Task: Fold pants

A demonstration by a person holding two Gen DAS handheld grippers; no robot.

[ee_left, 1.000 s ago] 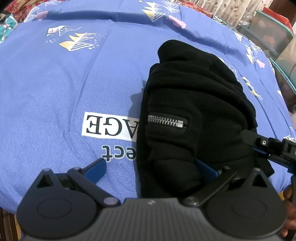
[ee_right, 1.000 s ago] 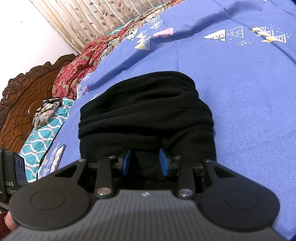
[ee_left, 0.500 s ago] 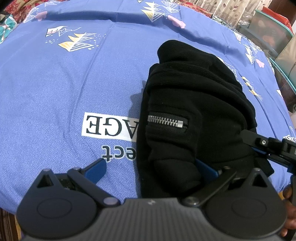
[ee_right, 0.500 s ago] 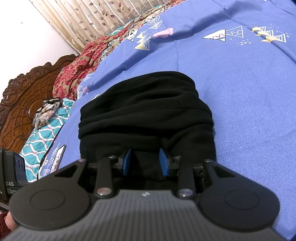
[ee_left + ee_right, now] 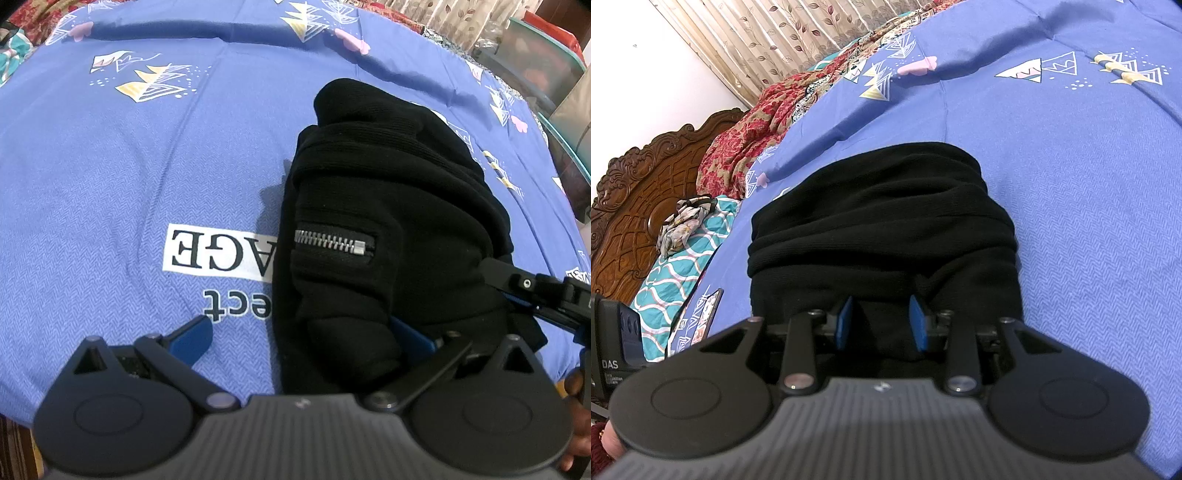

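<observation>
The black pants [image 5: 388, 206] lie folded in a thick bundle on the blue bedsheet [image 5: 129, 166], with a silver zipper [image 5: 334, 242] facing up. My left gripper [image 5: 301, 338] is open wide at the bundle's near edge; one blue finger [image 5: 192, 338] rests on the sheet, the other is tucked under the fabric. My right gripper [image 5: 881, 325] sits at the near edge of the pants [image 5: 882, 221] in the right wrist view, jaws partly closed with black fabric between its blue pads [image 5: 844, 325]. It also shows in the left wrist view [image 5: 532, 291] at the bundle's right side.
A white printed label [image 5: 218, 253] on the sheet lies left of the pants. A carved wooden headboard [image 5: 635, 192], a teal patterned pillow [image 5: 679, 258] and a red floral blanket [image 5: 757, 129] are at the far left. Curtains [image 5: 768, 40] hang behind. A storage box [image 5: 535, 62] stands beyond the bed.
</observation>
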